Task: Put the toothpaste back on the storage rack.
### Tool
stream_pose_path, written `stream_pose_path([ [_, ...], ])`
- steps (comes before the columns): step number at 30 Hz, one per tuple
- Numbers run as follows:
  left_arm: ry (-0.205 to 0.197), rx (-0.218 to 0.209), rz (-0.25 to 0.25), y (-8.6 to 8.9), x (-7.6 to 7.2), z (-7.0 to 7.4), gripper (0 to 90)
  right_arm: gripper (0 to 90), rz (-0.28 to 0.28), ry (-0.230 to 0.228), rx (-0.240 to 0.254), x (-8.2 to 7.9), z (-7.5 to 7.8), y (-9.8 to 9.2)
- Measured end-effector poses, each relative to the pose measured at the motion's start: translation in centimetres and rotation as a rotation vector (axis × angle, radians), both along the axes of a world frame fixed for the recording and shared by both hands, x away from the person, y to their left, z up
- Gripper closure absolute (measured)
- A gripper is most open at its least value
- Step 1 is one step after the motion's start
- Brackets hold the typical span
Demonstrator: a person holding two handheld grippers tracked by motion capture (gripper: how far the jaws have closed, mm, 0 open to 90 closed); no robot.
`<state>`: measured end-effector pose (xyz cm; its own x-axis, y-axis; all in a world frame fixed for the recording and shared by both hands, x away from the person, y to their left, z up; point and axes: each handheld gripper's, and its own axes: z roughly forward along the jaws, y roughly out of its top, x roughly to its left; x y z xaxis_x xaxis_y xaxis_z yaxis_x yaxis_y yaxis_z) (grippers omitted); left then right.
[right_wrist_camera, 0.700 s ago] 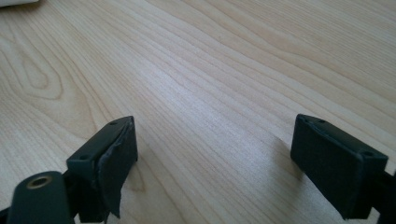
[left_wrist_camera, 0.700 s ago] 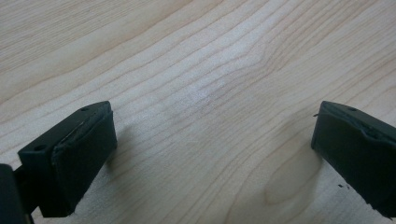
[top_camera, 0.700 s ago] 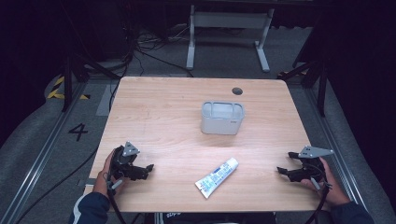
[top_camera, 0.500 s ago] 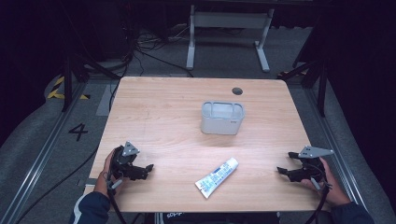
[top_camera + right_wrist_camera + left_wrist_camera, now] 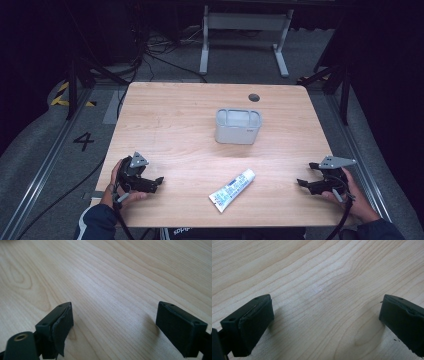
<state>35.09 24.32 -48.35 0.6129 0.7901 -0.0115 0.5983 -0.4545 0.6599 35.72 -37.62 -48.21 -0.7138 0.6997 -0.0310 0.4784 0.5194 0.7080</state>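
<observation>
From the high view, nothing on the table [image 5: 165,115] has shifted over the last moment: the left gripper [image 5: 156,183] and the right gripper [image 5: 303,184] sit at the near corners just as they did a fraction of a second ago, each held low over the wood by a hand. The toothpaste tube [image 5: 231,190] lies flat between them near the front edge, slanted with its cap end pointing up and to the right, apart from both grippers. Behind it, toward the middle of the table, stands the grey holder [image 5: 238,126], upright and apparently empty, well apart from the tube. That stillness suggests the work has not really started; the tube has yet to be picked up, and the holder looks like its likely destination. In the left gripper view, the jaws stand spread wide with only bare wood grain between them, pinching nothing. In the right gripper view the picture is the same: both black jaws are set far apart over plain tabletop and hold nothing. Either hand could reach in for the tube.
</observation>
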Motion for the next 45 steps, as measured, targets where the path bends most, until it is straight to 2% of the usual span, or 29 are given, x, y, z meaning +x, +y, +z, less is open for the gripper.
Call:
stream_pose_path([
  [3,0.0,-0.001,-0.001,0.0,0.0,0.0,0.0,14.8,0.045,0.016,-0.036,0.2,0.4,0.2],
  [9,0.001,0.0,-0.001,0.0,0.0,0.0,0.1,16.4,0.084,0.031,-0.102,0.6,1.0,1.0],
  [11,0.002,0.001,-0.004,0.1,0.0,0.0,0.1,18.1,0.103,0.043,-0.106,0.7,1.1,1.2],
  [16,-0.005,0.003,-0.016,0.2,0.1,0.0,0.2,21.1,0.13,0.03,-0.148,0.7,1.8,2.0],
  [17,-0.014,0.012,-0.024,0.2,0.2,0.0,0.2,21.5,0.139,0.028,-0.152,0.8,2.0,2.2],
  [18,0.002,-0.001,-0.014,0.1,0.1,0.0,0.2,21.4,0.146,0.031,-0.151,0.8,2.2,2.4],
  [22,0.001,-0.001,-0.015,0.1,0.1,0.0,0.2,21.9,0.183,0.02,-0.153,0.9,3.0,3.4],
  [23,-0.012,0.009,-0.021,0.2,0.2,0.0,0.2,21.9,0.193,0.015,-0.158,1.0,3.2,3.8],
  [28,-0.014,0.012,-0.024,0.2,0.2,0.0,0.1,21.4,0.222,-0.006,-0.171,1.1,4.0,5.0],
  [30,-0.013,0.011,-0.024,0.2,0.2,0.0,0.2,21.0,0.259,-0.016,-0.164,1.2,4.7,5.8],
  [40,-0.014,0.01,-0.023,0.2,0.2,0.0,0.1,21.0,0.354,-0.033,-0.185,1.3,5.9,8.9],
  [41,0.001,-0.001,-0.015,0.1,0.1,0.0,0.2,20.9,0.359,-0.035,-0.187,1.4,6.0,9.2],
  [42,-0.014,0.011,-0.024,0.2,0.2,0.0,0.2,21.0,0.366,-0.035,-0.181,1.4,6.1,9.5],
  [44,-0.003,0.002,-0.016,0.2,0.1,0.0,0.1,21.0,0.375,-0.04,-0.184,1.4,6.2,9.8],
  [45,-0.014,0.013,-0.026,0.2,0.2,0.0,0.1,21.1,0.392,-0.038,-0.187,1.4,6.2,10.3],
])
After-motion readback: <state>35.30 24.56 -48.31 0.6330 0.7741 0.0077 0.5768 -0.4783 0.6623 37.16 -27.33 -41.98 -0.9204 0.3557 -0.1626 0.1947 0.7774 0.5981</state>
